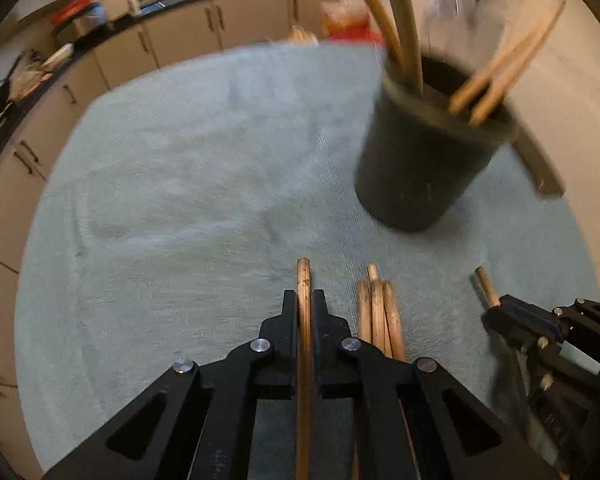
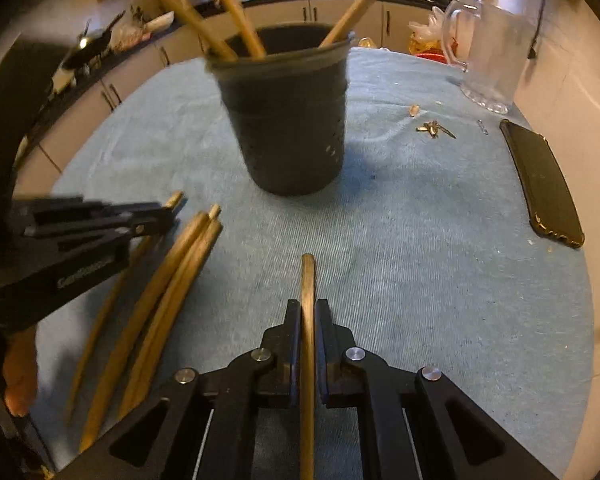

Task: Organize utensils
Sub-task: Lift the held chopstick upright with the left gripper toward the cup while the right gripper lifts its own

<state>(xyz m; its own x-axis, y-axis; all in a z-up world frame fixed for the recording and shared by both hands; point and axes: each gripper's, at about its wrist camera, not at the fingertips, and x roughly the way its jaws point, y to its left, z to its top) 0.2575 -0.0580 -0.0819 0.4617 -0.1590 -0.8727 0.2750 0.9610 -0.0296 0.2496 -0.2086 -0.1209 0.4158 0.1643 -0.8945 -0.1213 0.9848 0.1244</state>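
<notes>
A black utensil cup [image 1: 428,160] [image 2: 288,120] stands on the blue cloth with several wooden utensils in it. My left gripper [image 1: 305,300] is shut on a wooden stick [image 1: 303,276] held above the cloth; it also shows at the left of the right wrist view [image 2: 156,216]. My right gripper [image 2: 308,312] is shut on another wooden stick [image 2: 308,276], in front of the cup; it shows at the lower right of the left wrist view [image 1: 496,312]. A bundle of loose wooden sticks [image 1: 378,312] [image 2: 168,288] lies on the cloth between the two grippers.
A black phone [image 2: 544,184] lies at the right on the blue cloth [image 2: 440,240]. A glass jug [image 2: 488,52] stands behind it, with small metal bits [image 2: 434,129] nearby. Kitchen cabinets [image 1: 180,36] run along the far side. A wall is at the right.
</notes>
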